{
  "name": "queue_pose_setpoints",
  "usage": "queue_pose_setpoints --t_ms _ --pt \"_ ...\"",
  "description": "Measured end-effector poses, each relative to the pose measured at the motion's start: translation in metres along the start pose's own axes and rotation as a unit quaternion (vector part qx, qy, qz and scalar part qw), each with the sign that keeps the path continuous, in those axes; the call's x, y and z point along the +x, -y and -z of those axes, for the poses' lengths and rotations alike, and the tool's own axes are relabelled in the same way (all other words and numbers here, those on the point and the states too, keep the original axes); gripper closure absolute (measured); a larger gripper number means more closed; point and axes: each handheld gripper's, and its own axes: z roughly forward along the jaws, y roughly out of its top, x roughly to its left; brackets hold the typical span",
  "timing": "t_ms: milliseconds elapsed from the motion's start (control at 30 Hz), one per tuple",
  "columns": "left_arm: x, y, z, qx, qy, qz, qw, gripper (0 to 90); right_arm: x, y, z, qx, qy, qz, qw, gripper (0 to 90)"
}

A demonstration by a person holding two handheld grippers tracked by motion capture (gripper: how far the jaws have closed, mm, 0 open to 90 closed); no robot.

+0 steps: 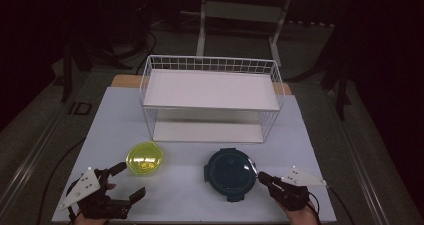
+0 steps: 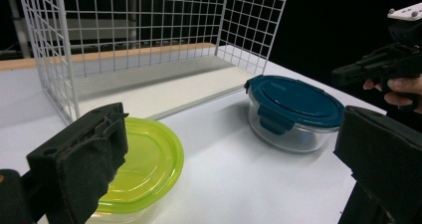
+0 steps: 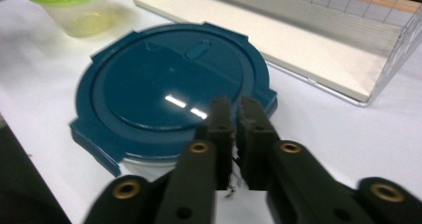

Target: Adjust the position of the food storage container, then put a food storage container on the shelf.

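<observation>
Looking it over, we judged nothing done: blue-lidded container (image 1: 230,173) and green-lidded container (image 1: 145,158) sat near on tabletop (image 1: 190,190), rack (image 1: 210,97) empty; left gripper (image 1: 126,181) fingers apart, right gripper (image 1: 260,175) fingers nearly together w/ nothing held.

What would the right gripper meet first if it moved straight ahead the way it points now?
Most likely the blue lid of the round container: the right gripper, jaws almost shut, aims at its near rim. How high it sits above the lid is unclear.
</observation>
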Motion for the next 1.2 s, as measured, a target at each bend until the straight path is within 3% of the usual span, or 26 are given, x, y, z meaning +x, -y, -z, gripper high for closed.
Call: queue_pose_setpoints --t_ms 67,167,200,233,300,400,467,567,633,700,767,900,1067,1200 --pt "-0.001 -0.001 0.0 -0.001 0.005 0.003 1.0 0.0 0.001 -0.002 0.002 -0.007 -0.003 -0.003 1.0 77.1" --pt "-0.005 -0.003 -0.003 0.0 0.026 0.001 0.9997 0.0 0.002 -0.005 0.005 -0.021 -0.002 -0.02 0.9996 55.6" --pt "-0.005 -0.003 -0.003 0.0 0.026 0.001 0.9997 0.0 0.002 -0.005 0.005 -0.021 -0.002 -0.02 0.9996 55.6" --pt "-0.007 -0.005 -0.004 0.003 0.03 -0.001 0.9996 0.0 0.004 -0.008 0.005 -0.023 -0.002 -0.014 0.9996 40.7" --pt "-0.01 -0.007 -0.007 0.004 0.036 -0.003 0.9993 0.0 0.006 -0.009 0.006 -0.03 0.003 -0.003 0.9995 30.5" --pt "-0.014 -0.013 -0.009 0.007 0.042 -0.009 0.9991 0.0 0.004 -0.013 0.009 -0.045 -0.016 -0.007 0.9989 14.3" --pt "-0.017 -0.015 -0.011 0.009 0.044 -0.014 0.9989 0.0 0.002 -0.016 0.012 -0.051 -0.018 -0.011 0.9985 14.1" --pt "-0.02 -0.019 -0.015 0.013 0.045 -0.02 0.9987 0.0 0.002 -0.021 0.015 -0.055 0.004 -0.008 0.9985 15.8" --pt "-0.023 -0.02 -0.018 0.019 0.043 -0.028 0.9985 0.0 0.002 -0.024 0.016 -0.045 -0.003 -0.008 0.999 17.8" --pt "-0.024 -0.022 -0.023 0.026 0.044 -0.029 0.9983 0.0 0.003 -0.027 0.018 -0.051 -0.006 0.003 0.9987 23.0" --pt "-0.026 -0.025 -0.028 0.028 0.046 -0.026 0.9982 0.0 0.004 -0.03 0.019 -0.058 -0.012 0.013 0.9981 22.9" --pt "-0.03 -0.034 -0.038 0.031 0.051 -0.019 0.998 0.0 0.001 -0.037 0.02 -0.05 -0.026 0.007 0.9984 20.2" --pt "-0.035 -0.045 -0.051 0.046 0.061 -0.011 0.997 0.0 0.0 -0.042 0.02 -0.052 -0.011 0.012 0.9985 16.5" --pt "-0.04 -0.054 -0.062 0.051 0.066 -0.019 0.9963 0.0 -0.004 -0.047 0.021 -0.063 -0.02 0.018 0.9976 16.4"
